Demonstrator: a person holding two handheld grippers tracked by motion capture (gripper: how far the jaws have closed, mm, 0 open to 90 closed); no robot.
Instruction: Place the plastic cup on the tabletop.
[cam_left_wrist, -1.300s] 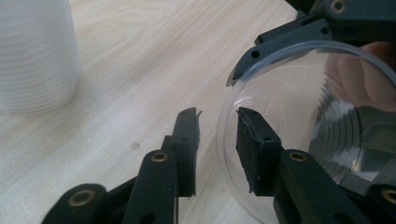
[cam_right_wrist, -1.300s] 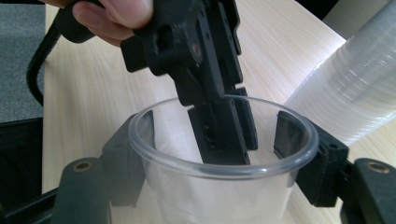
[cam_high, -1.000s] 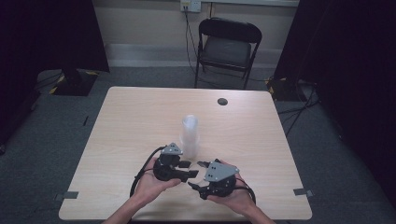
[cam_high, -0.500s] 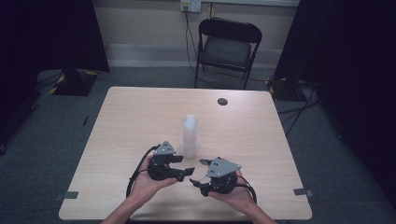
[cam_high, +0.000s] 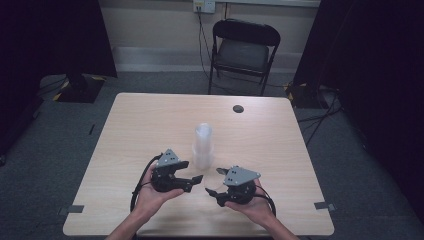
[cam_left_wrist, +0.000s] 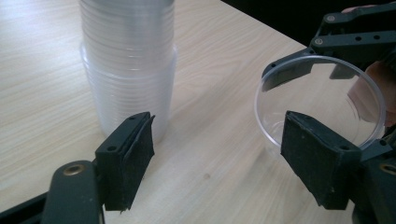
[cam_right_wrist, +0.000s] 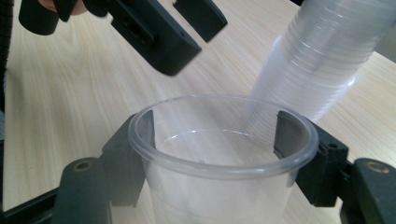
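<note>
We take the stack of cups (cam_high: 203, 145) at the middle of the desk (cam_high: 130, 130) as our landmark. Our right tongs (cam_high: 214, 186) sit just in front of it and to its right, clenched on a single clear cup (cam_right_wrist: 219, 158), one pad on either side of its wall below the rim. Our left tongs (cam_high: 192, 171) lie just in front of the stack and to its left; their jaws have just been opening and now stand released, with nothing between them, near the held cup.
</note>
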